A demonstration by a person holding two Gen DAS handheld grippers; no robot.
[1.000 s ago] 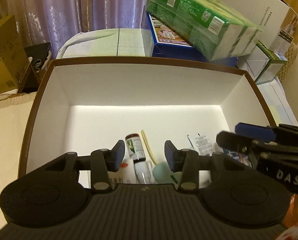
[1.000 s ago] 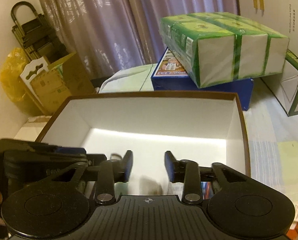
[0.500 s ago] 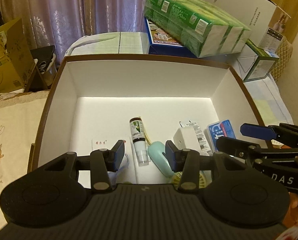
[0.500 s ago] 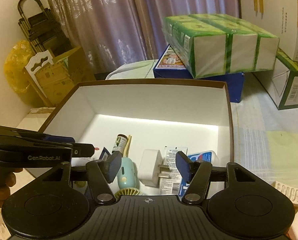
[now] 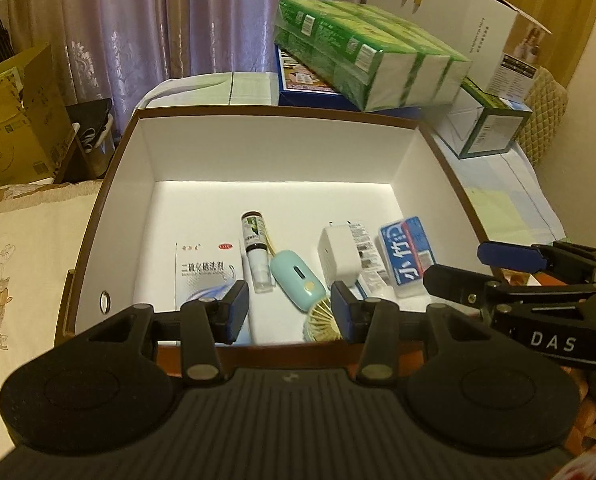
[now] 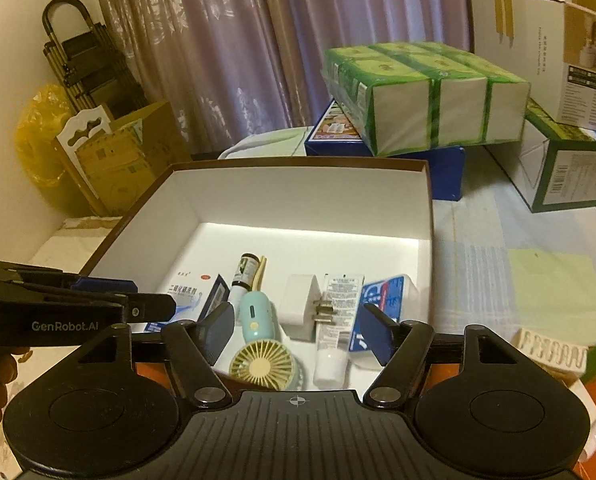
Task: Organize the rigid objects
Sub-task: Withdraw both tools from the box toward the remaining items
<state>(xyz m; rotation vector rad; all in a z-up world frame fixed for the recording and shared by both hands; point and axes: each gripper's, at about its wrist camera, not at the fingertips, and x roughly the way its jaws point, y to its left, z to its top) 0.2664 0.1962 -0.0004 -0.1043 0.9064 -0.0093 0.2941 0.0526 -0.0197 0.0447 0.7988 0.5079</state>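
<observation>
- Currently, the brown-rimmed box (image 6: 429,216) fills centre frame and holds every sorted item.
- Mint hand fan (image 6: 258,336) lies lower centre, long axis running away from the camera, directly ahead of the right tool (image 6: 296,334).
- Right tool: jaws opening, empty.
- Left tool (image 5: 286,314): partly open, empty.

Background's pretty cluttered. Purple patterned curtains (image 6: 234,52) run across the back. A shrink-wrapped green pack of tissue boxes (image 6: 429,96) sits on top of a flat blue box (image 5: 317,88), touching it. Right of that there's a green-and-white carton (image 6: 569,168) with a tall white box (image 5: 501,48), flap open, behind it. On the left, a brown cardboard box (image 5: 14,120), a yellow plastic bag (image 6: 38,136) and a folded black hand cart (image 6: 86,64) against the wall.
</observation>
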